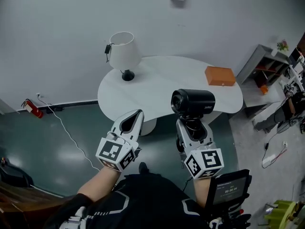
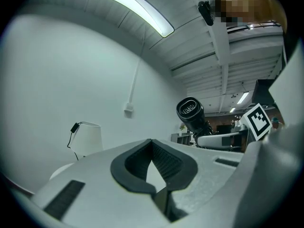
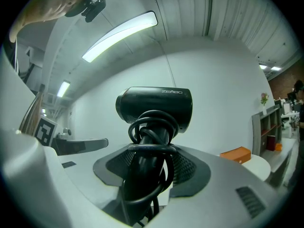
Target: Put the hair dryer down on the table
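While the right gripper (image 1: 193, 129) stands wide, its jaws pinch the handle of the black hair dryer (image 1: 193, 102), w/ a glossy cord (image 3: 151, 147) coiled round that handle btwn the ribbed dark pads (image 3: 186, 166). Dryer's upright, its smooth cylindrical barrel lying crosswise, held in the air by the near edge of the white rounded table (image 1: 162, 82), not resting on it. Left gripper (image 1: 129, 124) is pressed together, nothing in it. On the table: white lamp (image 1: 125, 51) w/ tapered shade, black base, and a flat orange box (image 1: 220, 76).
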The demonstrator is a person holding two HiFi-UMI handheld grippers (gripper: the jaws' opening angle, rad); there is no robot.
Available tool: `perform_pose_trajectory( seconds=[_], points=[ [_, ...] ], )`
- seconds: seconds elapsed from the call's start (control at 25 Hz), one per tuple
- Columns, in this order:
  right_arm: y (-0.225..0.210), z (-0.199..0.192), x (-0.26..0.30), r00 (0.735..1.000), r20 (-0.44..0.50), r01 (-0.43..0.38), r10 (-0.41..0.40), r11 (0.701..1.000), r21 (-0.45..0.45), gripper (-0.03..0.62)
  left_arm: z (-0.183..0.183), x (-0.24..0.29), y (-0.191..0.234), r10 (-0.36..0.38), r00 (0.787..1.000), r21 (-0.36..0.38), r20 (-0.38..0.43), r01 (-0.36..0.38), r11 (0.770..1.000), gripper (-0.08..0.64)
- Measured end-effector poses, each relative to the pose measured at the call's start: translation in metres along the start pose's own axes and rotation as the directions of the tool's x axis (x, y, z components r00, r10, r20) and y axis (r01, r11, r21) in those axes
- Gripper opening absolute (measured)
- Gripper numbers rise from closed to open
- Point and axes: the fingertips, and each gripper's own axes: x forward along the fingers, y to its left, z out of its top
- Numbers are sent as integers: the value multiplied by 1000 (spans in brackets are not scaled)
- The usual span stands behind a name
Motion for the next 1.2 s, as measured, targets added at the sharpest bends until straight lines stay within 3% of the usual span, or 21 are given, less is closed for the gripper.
perform_pose_trajectory(
  seconds=[0.8,1.2],
  points=[
    [-27,1,77,994,-46,97,-99,994,-53,236,-4,45,63,-60,998,-37,19,60,997,5],
    [-61,6,117,997,-21,67,-68,997,-41,236,-5,82,75,-26,1000,-13,13,26,1000,5]
  ],
)
